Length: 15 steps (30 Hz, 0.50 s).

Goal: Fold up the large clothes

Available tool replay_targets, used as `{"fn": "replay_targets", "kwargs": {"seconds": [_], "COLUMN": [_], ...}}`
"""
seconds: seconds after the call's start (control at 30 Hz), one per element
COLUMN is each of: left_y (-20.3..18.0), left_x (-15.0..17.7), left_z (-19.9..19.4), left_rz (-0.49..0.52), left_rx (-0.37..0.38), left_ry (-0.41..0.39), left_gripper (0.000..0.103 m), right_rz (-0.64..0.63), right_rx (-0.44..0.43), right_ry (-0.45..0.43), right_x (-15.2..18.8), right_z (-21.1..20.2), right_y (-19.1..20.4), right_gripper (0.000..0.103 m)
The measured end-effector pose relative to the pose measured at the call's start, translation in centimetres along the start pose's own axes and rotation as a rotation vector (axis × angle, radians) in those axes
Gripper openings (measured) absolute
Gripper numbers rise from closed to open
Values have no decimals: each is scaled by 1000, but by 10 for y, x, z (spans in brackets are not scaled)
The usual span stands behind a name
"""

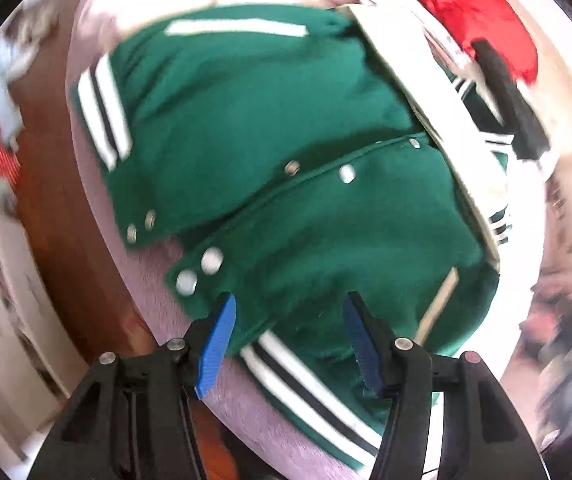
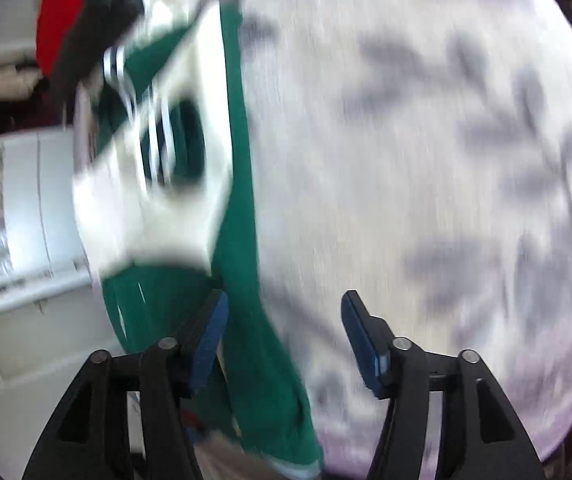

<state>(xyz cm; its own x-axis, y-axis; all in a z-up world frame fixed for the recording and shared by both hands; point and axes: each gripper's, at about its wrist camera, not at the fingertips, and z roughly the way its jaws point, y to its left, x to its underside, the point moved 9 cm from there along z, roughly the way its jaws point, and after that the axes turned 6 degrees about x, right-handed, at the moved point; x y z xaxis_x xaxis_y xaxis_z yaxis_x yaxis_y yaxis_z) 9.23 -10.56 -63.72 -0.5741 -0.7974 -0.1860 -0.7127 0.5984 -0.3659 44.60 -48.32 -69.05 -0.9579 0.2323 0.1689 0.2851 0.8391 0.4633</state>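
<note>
Both sets of jaws stand wide, holding nothing; green jacket (image 1: pixel 286 140) lies spread under my left gripper (image 1: pixel 290 308) — flat for folding; its edge brushes past my right gripper (image 2: pixel 286 308).

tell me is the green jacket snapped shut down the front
No, in the left wrist view the green jacket lies with its front edges apart and the metal snaps unfastened.
</note>
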Motion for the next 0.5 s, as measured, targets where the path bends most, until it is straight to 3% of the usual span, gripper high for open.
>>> {"fn": "replay_targets", "kwargs": {"seconds": [0.1, 0.17, 0.2, 0.23, 0.27, 0.3, 0.37, 0.43, 0.5], "left_y": [-26, -41, -48, -55, -60, -66, -74, -79, -81], "left_x": [-11, -14, -14, -14, -14, -13, -10, -6, 0], "left_z": [18, 32, 39, 46, 53, 59, 69, 75, 76], "left_rz": [88, 135, 154, 178, 201, 218, 245, 250, 251], "left_rx": [-60, -78, -80, -89, -105, -106, -120, -122, -115], "left_ry": [2, 20, 27, 38, 46, 52, 82, 110, 130], "left_gripper": [53, 56, 63, 79, 87, 87, 87, 87, 87], "right_rz": [32, 72, 79, 82, 86, 81, 105, 115, -3], "right_rx": [-42, -84, -107, -126, -119, -118, -112, -95, -90], "right_ry": [-48, -58, -57, -49, -43, -30, 35, 38, 23], "right_x": [-79, -117, -132, -148, -169, -183, -198, -207, -214], "right_z": [-9, 19, 27, 38, 46, 58, 85, 89, 92], "right_y": [-1, 15, 19, 28, 30, 36, 47, 56, 82], "right_gripper": [65, 68, 72, 79, 84, 86, 103, 102, 9]}}
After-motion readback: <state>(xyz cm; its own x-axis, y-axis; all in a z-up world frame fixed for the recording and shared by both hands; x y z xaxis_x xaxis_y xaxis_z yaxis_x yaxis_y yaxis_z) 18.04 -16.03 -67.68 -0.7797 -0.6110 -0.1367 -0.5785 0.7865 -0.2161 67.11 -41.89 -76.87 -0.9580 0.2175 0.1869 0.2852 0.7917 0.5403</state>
